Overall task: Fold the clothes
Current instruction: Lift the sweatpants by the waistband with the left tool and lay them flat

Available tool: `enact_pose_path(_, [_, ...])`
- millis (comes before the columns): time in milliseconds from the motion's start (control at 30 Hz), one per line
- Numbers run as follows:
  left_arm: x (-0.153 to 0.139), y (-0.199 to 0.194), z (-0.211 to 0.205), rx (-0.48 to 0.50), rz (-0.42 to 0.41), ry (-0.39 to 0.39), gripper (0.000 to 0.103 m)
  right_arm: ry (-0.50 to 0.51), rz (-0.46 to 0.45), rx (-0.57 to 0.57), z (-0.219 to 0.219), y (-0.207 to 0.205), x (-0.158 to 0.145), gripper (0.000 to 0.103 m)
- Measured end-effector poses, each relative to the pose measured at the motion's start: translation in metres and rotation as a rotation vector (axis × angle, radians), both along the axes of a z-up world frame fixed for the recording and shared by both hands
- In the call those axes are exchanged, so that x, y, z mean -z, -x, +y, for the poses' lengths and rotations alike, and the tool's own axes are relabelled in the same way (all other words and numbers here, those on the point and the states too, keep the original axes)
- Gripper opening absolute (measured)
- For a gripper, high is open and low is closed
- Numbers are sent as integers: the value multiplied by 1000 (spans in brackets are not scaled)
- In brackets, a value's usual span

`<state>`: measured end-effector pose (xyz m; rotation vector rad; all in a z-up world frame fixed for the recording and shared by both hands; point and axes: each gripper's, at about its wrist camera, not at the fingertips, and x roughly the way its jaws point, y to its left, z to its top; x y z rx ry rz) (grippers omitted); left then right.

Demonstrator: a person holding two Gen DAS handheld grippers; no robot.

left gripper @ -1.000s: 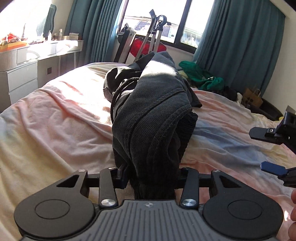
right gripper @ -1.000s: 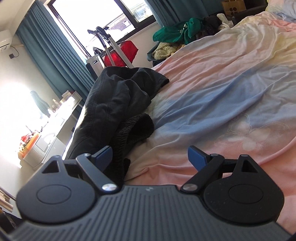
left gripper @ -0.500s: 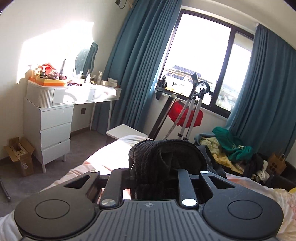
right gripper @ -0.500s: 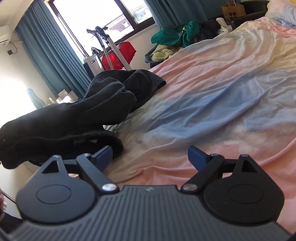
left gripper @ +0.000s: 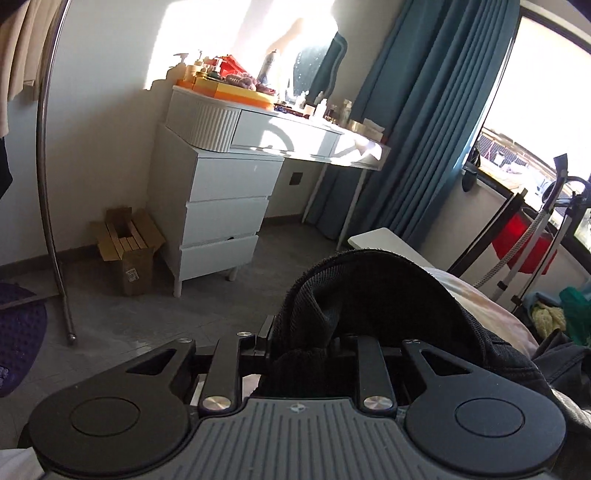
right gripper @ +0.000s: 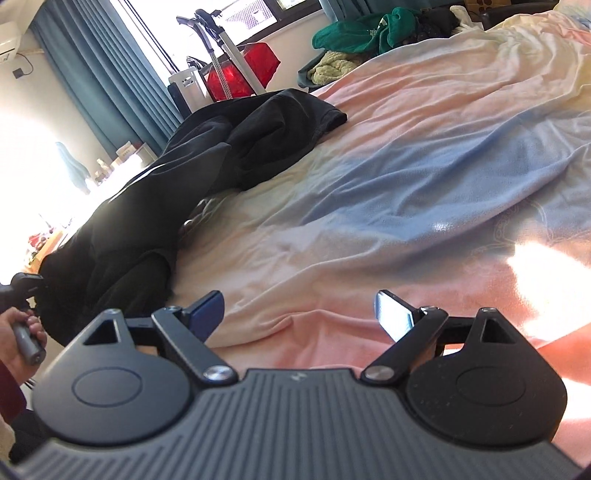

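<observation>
A black garment (right gripper: 207, 173) lies crumpled along the left side of the bed (right gripper: 406, 177) and stretches toward the bed's left edge. My left gripper (left gripper: 303, 343) is shut on a thick ribbed hem of the black garment (left gripper: 369, 295), which bulges over and hides the fingertips. That gripper points off the bed toward the dresser. In the right wrist view a hand (right gripper: 22, 332) holds the left gripper's handle at the far left. My right gripper (right gripper: 299, 314) is open just above the pink sheet, nothing between its blue pads (right gripper: 207, 308).
A white dresser (left gripper: 221, 192) and desk stand by the wall, with a cardboard box (left gripper: 127, 240) and a metal rack pole (left gripper: 48, 184) beside them. A heap of green clothes (right gripper: 362, 29) and a red item (right gripper: 240, 74) sit past the bed, under the window.
My left gripper has lifted the garment's hem and swung left, from facing the bed to facing the dresser. The garment is pulled out toward the left edge. The right gripper has barely moved.
</observation>
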<state>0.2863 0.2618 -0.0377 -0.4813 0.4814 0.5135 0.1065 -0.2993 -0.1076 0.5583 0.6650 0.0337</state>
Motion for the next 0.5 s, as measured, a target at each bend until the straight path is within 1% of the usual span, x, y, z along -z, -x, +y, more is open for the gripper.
enact_pose_path(67, [0, 9, 2, 18, -8, -12, 40, 0, 15, -4, 1, -7, 6, 90])
enact_pose_path(100, [-2, 17, 4, 33, -15, -11, 61, -4, 19, -2, 0, -8, 8, 90])
enact_pose_path(133, [-5, 28, 2, 43, -19, -10, 78, -8, 23, 0, 0, -10, 9, 90])
enact_pose_path(167, [-7, 42, -3, 49, -20, -11, 83, -12, 22, 1, -1, -10, 8, 90])
enact_pose_path(233, [-10, 68, -11, 62, -19, -7, 85, -19, 20, 4, -1, -9, 7, 90])
enact_pose_path(333, [-11, 103, -24, 108, -15, 67, 86, -27, 5, 1, -1, -2, 1, 90])
enact_pose_path(433, [-3, 138, -48, 195, -18, 195, 86, -28, -16, -6, 0, 8, -7, 90])
enact_pose_path(467, [3, 146, -60, 235, -31, 243, 86, -29, -23, -9, 0, 12, -9, 90])
enact_pose_path(500, [7, 150, -72, 267, -31, 271, 84, -31, -27, -15, 1, 15, -11, 90])
